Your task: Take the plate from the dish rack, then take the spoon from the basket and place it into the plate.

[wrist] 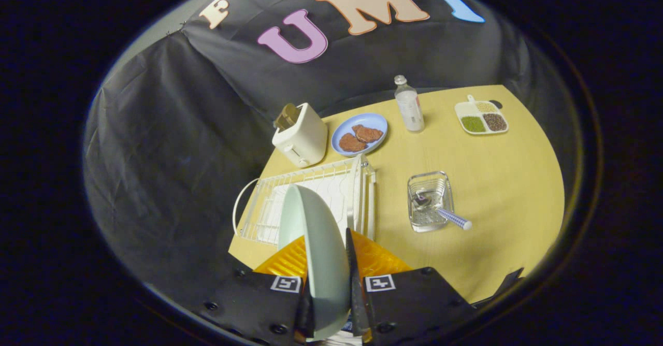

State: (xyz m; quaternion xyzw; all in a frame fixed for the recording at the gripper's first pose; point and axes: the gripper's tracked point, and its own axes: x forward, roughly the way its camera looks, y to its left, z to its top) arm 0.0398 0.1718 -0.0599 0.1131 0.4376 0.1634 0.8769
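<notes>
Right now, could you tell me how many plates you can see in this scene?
2, leaving aside the divided tray. The pale green plate stands on edge between the gripper's fingers, above the dish rack. The blue plate of food sits beyond the rack, beside the toaster.

The gripper (327,304) clamps a pale green round plate (317,253) edge-on between both fingers, above the white wire dish rack (311,201). Ahead and right on the yellow table (497,180), a blue-handled spoon (451,217) lies in a clear basket (429,201).

Glossy plate (321,253); white wire dish rack (311,201); clear basket (429,201) (plastic, seemingly); matt table (497,190).
</notes>
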